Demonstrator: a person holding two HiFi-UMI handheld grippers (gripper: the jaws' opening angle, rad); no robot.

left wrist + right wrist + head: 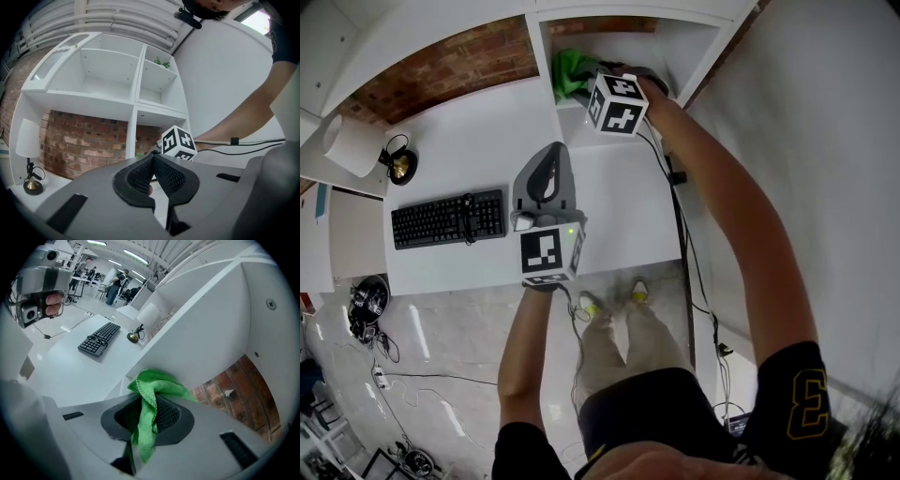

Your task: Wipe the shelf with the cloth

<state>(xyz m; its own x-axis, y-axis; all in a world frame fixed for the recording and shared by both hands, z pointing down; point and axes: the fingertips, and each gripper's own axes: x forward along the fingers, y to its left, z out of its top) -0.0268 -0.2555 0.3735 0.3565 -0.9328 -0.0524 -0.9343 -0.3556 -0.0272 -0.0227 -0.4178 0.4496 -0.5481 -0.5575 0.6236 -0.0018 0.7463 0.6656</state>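
Observation:
My right gripper [598, 77] reaches into a low cubby of the white shelf [694, 42] and is shut on a green cloth [573, 69]. In the right gripper view the green cloth [152, 394] is pinched between the jaws of the right gripper [149, 405] and bunches against the cubby's white wall [206, 338]. My left gripper [546, 176] hovers over the white desk [478, 131], jaws together with nothing in them. The left gripper view shows the left gripper [153, 161] shut, pointing up at the shelf [136, 101] and the right gripper's marker cube [178, 142].
A black keyboard [448, 218] lies on the desk's left part, with a white lamp [352, 145] and its brass base [400, 167] behind it. A brick wall [441, 66] backs the desk. Cables [680, 202] run down the desk's right edge. Cable clutter [367, 305] sits on the floor.

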